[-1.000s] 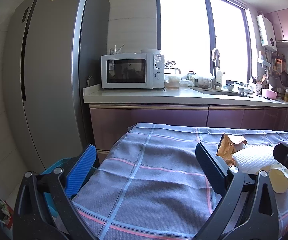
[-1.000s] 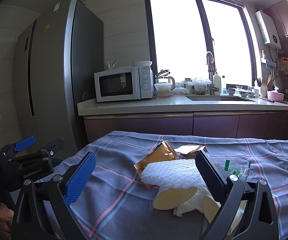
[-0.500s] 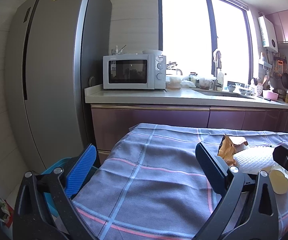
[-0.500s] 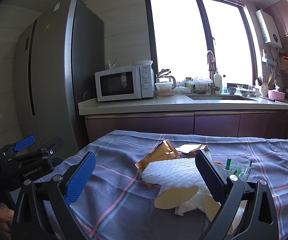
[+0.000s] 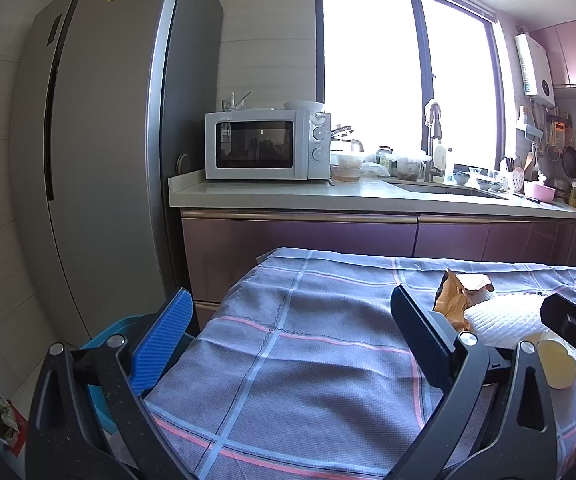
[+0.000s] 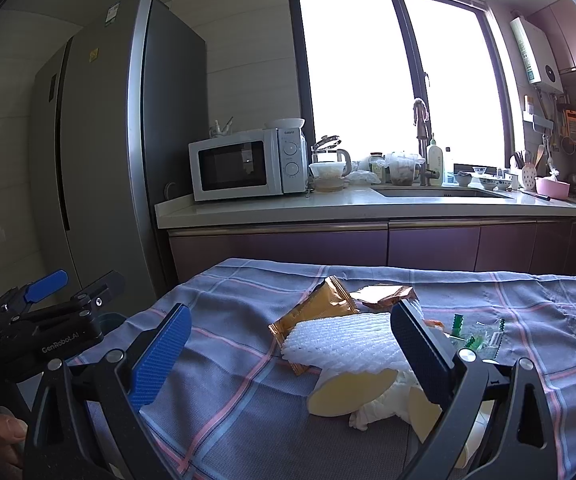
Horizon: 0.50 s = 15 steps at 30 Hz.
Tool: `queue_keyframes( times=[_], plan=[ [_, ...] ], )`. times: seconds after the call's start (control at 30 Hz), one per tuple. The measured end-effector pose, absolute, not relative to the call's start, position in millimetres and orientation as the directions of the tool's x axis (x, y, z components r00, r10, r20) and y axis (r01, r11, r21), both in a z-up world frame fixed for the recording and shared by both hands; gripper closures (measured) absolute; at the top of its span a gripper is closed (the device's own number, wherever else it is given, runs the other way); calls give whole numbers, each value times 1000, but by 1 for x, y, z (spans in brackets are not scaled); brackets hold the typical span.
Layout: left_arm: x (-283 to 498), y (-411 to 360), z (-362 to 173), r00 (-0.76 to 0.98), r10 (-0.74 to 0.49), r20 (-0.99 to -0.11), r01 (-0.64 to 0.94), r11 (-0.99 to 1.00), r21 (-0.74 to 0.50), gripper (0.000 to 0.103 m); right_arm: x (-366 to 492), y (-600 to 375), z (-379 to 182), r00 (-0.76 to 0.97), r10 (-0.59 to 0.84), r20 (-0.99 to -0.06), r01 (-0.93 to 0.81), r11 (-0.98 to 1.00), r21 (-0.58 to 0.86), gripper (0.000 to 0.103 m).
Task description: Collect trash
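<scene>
The right gripper (image 6: 288,356) hangs low over the near edge of a table draped in a grey plaid cloth (image 6: 223,412), its jaws spread wide and holding nothing. The trash lies in a heap just ahead, toward the right finger: a white foam net sleeve (image 6: 340,344) sits between the fingertips' line and partly behind the right one, with pale yellow cup-like pieces (image 6: 348,392) and a crumpled white tissue (image 6: 372,410) below it, nearest the camera. Behind the foam lie an orange-brown snack wrapper (image 6: 320,306) and a smaller coppery wrapper (image 6: 384,294), and to the right some small green-and-clear sachets (image 6: 476,338). The left gripper (image 5: 288,336), also wide open and empty, hovers over bare cloth at the table's left end, the same heap off beyond its right finger; a blue bin (image 5: 115,330) shows beside the table behind its left finger. In the right view its body reads "GenRobot.AI". Farther back, a white microwave (image 6: 247,164) marked "Galanz" stands on the counter (image 6: 328,206) beside a tall grey fridge (image 6: 103,152).
</scene>
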State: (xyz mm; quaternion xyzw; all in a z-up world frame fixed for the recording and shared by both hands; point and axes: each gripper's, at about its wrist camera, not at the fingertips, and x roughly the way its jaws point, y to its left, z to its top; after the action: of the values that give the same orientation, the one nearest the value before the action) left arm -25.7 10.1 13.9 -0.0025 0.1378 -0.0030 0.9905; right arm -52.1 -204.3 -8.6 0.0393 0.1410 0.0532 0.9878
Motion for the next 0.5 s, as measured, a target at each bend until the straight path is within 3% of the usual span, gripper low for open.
queue_keyframes(
  times=[0.5],
  plan=[
    [-27, 8, 13, 962, -24, -274, 24, 1000, -3, 5, -50, -206, -10, 952, 116, -282, -94, 991, 92, 7]
  ],
)
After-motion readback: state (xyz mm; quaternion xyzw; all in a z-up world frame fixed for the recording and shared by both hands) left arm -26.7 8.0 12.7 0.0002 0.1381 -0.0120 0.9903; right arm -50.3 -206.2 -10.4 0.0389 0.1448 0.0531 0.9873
